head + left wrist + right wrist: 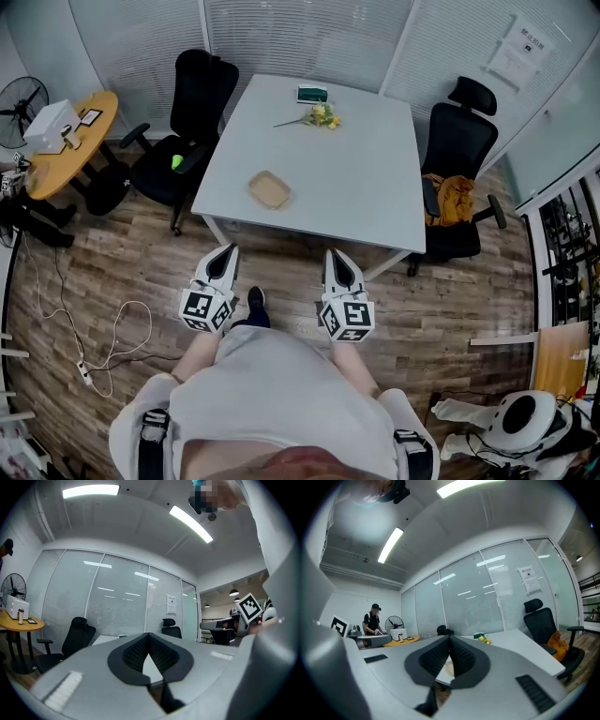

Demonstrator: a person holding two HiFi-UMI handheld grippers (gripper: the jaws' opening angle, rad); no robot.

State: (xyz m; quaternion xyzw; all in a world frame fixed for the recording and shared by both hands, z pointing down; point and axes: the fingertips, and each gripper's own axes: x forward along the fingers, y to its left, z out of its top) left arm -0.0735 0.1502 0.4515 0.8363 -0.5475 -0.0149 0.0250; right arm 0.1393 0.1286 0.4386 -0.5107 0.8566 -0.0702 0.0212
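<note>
A shallow wooden tray (269, 190) lies on the white table (375, 187) near its front edge, its bare bottom showing. Yellow flowers (323, 116) and a green box (312, 94) lie well beyond it, toward 12 o'clock. The left hand-held gripper (228, 249) and the right hand-held gripper (335, 254) hang side by side short of the table, both pointing to 12 o'clock. The tray sits at 1 o'clock of the left and 11 o'clock of the right. Each pair of jaws meets at the tips, with nothing between.

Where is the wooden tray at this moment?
In the head view, the tray lies on the near left part of the table, just ahead of the left gripper, with the flowers farther back.
</note>
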